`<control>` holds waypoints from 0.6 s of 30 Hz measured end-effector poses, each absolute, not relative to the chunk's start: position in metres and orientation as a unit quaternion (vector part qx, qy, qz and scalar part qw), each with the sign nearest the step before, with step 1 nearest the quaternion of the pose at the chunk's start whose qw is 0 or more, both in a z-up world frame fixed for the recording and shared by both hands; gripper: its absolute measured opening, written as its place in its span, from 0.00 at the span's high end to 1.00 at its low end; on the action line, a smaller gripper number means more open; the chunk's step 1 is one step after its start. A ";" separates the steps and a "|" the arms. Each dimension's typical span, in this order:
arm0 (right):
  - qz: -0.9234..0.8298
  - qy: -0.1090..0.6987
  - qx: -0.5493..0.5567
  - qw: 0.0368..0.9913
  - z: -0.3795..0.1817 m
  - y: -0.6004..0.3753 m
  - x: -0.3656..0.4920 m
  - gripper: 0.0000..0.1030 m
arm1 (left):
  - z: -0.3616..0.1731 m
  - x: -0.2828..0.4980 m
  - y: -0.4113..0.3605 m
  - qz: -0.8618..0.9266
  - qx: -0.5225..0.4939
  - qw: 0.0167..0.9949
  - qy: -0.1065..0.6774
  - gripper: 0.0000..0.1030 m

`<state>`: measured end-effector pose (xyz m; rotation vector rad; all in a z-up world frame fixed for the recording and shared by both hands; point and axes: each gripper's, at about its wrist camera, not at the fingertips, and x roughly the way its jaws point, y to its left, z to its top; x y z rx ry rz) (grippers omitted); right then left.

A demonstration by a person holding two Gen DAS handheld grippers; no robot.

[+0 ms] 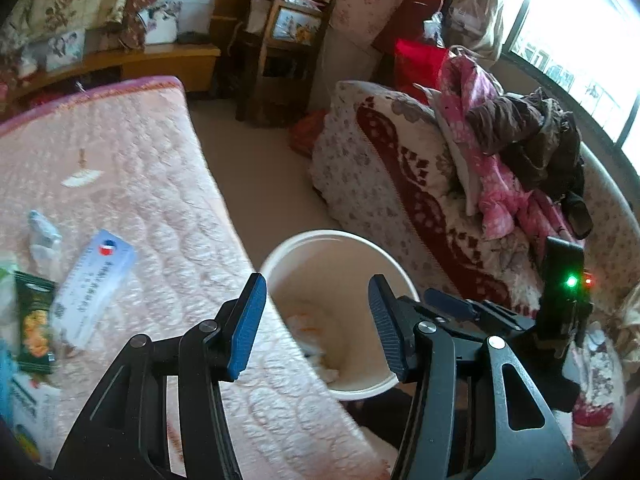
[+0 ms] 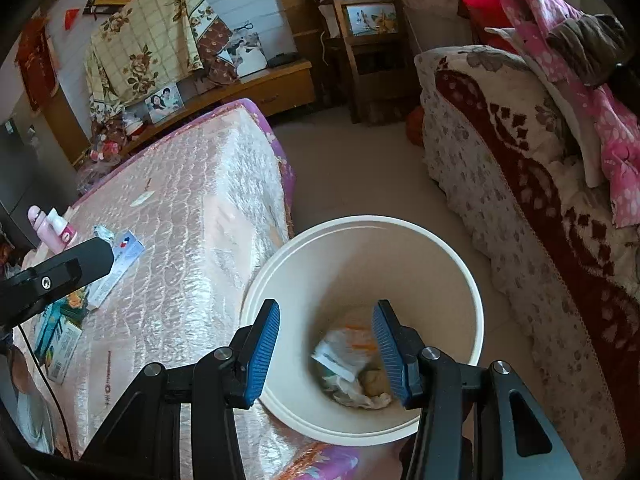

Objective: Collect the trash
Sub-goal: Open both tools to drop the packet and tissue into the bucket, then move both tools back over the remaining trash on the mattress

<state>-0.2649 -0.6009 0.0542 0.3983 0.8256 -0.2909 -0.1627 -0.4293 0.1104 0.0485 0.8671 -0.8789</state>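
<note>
A cream bin (image 2: 460, 264) stands on the floor beside the pink mattress (image 2: 192, 208); it also shows in the left wrist view (image 1: 280, 256). Crumpled wrappers and paper (image 2: 348, 364) lie at its bottom. My right gripper (image 2: 326, 354) is open and empty, held above the bin's mouth. My left gripper (image 1: 316, 328) is open and empty over the mattress edge next to the bin. On the mattress lie a white-blue box (image 1: 94, 288), a green snack packet (image 1: 34, 320), a crumpled wrapper (image 1: 42, 236) and a white scrap (image 1: 80, 178).
A sofa with a red-patterned blanket (image 2: 520, 184) and piled clothes (image 1: 512, 152) flanks the bin on the right. A pink bottle (image 2: 50, 228) and a teal-white box (image 2: 60, 344) sit on the mattress. A wooden chair (image 1: 280, 40) and low cabinet (image 2: 256, 88) stand behind.
</note>
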 end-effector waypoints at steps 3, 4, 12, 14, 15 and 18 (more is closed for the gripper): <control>-0.138 0.392 0.191 0.889 0.059 -0.594 -0.265 0.55 | 0.114 -0.164 -0.417 -0.399 0.025 0.826 0.398 0.50; -0.137 0.391 0.190 0.890 0.060 -0.591 -0.265 0.55 | 0.115 -0.164 -0.413 -0.395 0.027 0.829 0.395 0.50; -0.116 0.382 0.174 0.900 0.077 -0.558 -0.259 0.54 | 0.126 -0.167 -0.374 -0.366 0.035 0.852 0.372 0.50; -0.110 0.379 0.172 0.902 0.081 -0.550 -0.256 0.52 | 0.128 -0.168 -0.364 -0.360 0.035 0.856 0.368 0.50; -0.106 0.378 0.170 0.904 0.083 -0.544 -0.254 0.50 | 0.130 -0.167 -0.357 -0.356 0.034 0.859 0.366 0.50; -0.095 0.373 0.160 0.909 0.090 -0.527 -0.249 0.43 | 0.133 -0.166 -0.338 -0.343 0.030 0.867 0.361 0.50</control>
